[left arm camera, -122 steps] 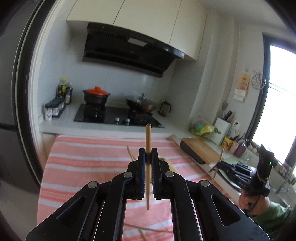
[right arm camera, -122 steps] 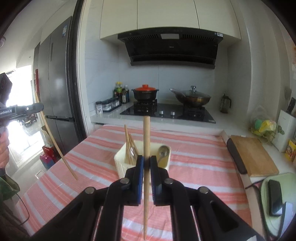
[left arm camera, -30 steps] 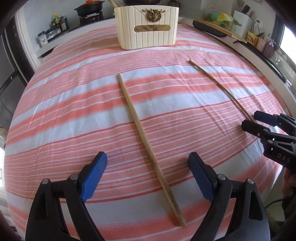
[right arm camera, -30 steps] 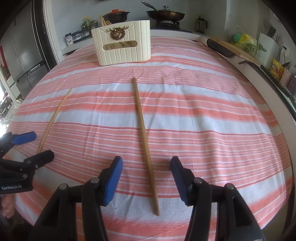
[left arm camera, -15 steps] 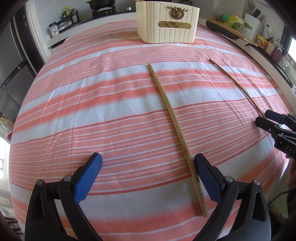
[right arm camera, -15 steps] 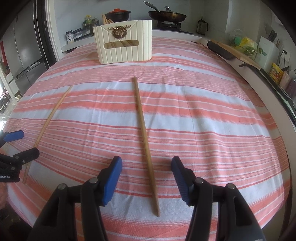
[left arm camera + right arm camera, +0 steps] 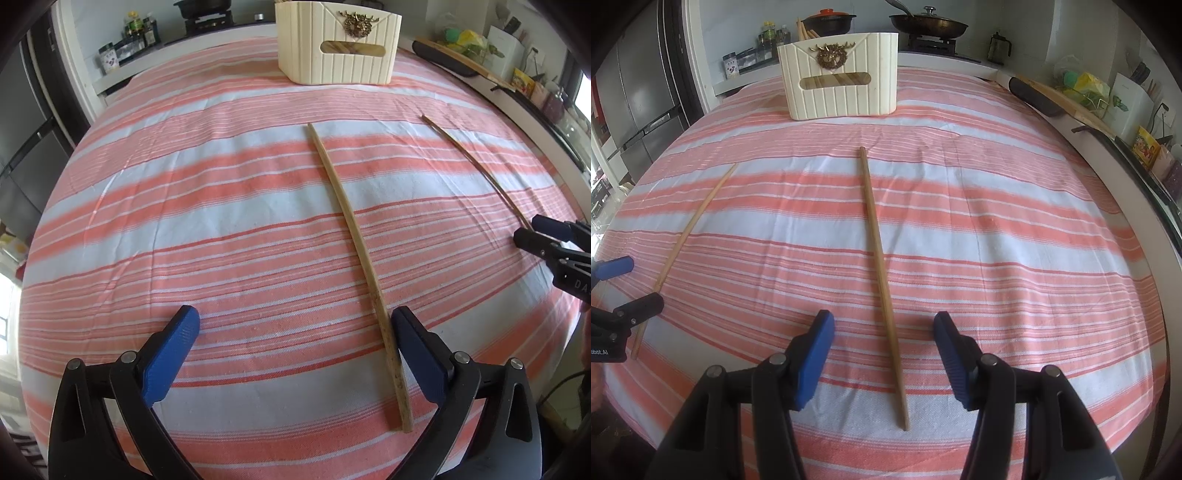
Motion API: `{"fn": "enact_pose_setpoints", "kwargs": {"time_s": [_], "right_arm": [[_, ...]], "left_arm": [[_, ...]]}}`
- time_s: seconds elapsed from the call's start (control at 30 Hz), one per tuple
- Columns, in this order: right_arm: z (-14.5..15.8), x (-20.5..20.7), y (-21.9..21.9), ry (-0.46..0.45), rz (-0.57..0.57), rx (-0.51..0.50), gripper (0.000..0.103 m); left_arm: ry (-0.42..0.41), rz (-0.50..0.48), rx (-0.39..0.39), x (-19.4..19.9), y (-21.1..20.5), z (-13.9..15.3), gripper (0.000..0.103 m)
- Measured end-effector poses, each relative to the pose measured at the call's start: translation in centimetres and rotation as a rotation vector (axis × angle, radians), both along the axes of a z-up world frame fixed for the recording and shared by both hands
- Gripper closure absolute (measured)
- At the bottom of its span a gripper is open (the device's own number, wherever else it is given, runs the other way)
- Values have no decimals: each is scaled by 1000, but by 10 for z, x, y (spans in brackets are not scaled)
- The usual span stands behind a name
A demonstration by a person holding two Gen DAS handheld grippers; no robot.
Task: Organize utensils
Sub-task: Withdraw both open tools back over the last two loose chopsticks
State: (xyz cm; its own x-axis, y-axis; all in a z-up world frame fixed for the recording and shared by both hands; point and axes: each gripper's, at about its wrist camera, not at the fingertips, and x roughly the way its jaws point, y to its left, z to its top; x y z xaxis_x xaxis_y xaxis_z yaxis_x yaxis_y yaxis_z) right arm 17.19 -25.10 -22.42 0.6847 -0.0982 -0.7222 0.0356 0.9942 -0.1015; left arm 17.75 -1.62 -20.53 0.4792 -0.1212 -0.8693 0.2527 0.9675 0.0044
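Two wooden chopsticks lie on the striped cloth. My left gripper (image 7: pixel 295 325) is open; the pale chopstick (image 7: pixel 354 240) lies just inside its right finger, near end by the pad. My right gripper (image 7: pixel 884 332) is open and straddles the darker chopstick (image 7: pixel 879 258), which runs between its fingers toward the holder. The cream utensil holder (image 7: pixel 842 74) stands at the far side with several chopsticks in it; it also shows in the left wrist view (image 7: pixel 338 44). Each view shows the other gripper at its edge: the right (image 7: pixel 535 230) and the left (image 7: pixel 628 284).
The table has a pink and white striped cloth (image 7: pixel 184 221). A cutting board (image 7: pixel 1067 99) and counter clutter lie to the right. A stove with pots (image 7: pixel 923 22) is behind the holder, a fridge (image 7: pixel 639 92) to the left.
Both chopsticks, held upright four seconds ago, now lie on the cloth and both grippers are open. In the last second my left gripper shifted left, so its chopstick sits nearer the right finger.
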Motion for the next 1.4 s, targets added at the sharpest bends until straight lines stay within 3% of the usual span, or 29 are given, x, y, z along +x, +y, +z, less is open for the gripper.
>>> {"fn": "enact_pose_setpoints", "kwargs": {"time_s": [1.1,1.4], "right_arm": [[-2,-3,2,-7,-5,-4,46],[0,2,-1,39,8,5,45]], "left_arm": [[-9,0,-7,-2,-1,1,0],[8,-11,-5,0,-2,2,0]]}}
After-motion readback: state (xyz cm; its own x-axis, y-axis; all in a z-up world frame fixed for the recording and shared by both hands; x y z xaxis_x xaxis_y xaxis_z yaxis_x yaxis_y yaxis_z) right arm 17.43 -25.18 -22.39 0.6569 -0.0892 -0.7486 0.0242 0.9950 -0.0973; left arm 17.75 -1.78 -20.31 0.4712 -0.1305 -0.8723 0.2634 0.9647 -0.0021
